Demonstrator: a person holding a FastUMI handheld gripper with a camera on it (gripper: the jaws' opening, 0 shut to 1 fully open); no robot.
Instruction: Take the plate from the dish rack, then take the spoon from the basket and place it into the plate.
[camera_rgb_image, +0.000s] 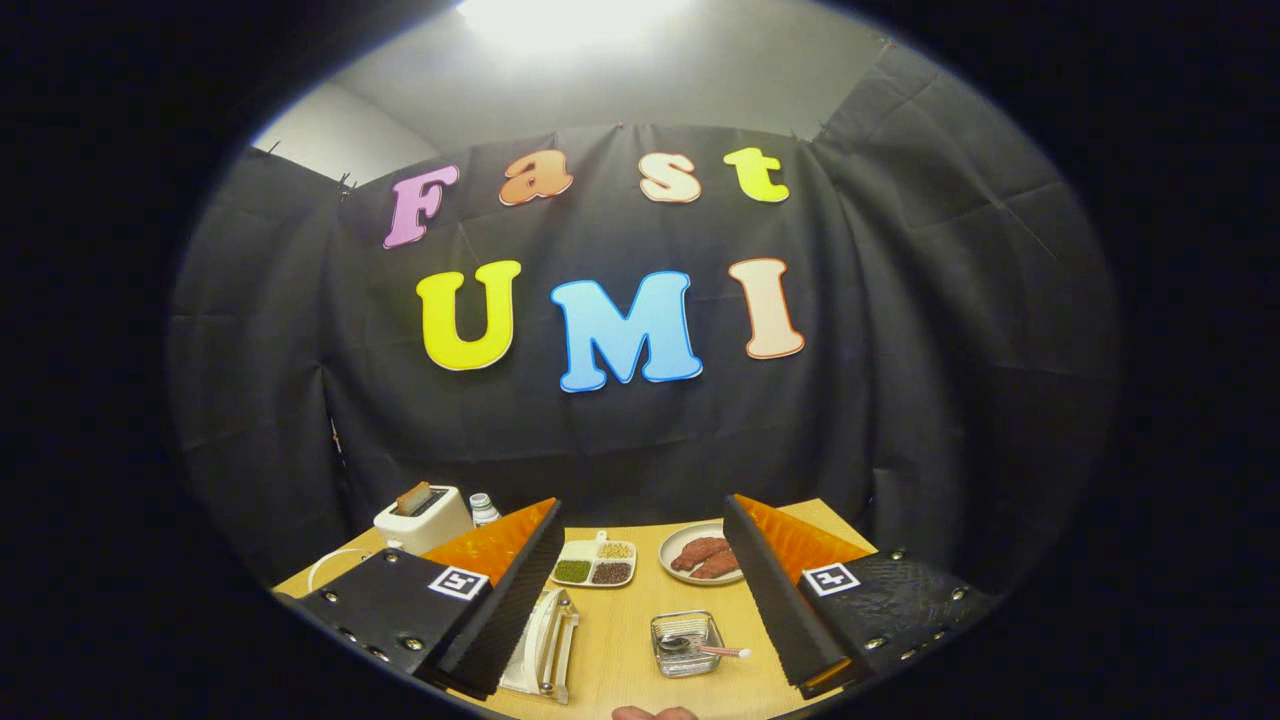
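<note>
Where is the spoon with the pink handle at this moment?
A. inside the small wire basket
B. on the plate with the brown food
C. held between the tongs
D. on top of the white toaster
A: the spoon with the pink handle lies in the small wire basket, between the fingers of the open, empty tongs.

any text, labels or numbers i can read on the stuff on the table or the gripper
No readable words or numbers on the table things or the gripper, which is open with nothing between its fingers.
Fingers: each carries a square black-and-white marker, a pattern, not text.
Bottle beside the toaster: any label is too small to read.
Toaster, dish rack with its plate, spoon basket: no markings visible.
</note>
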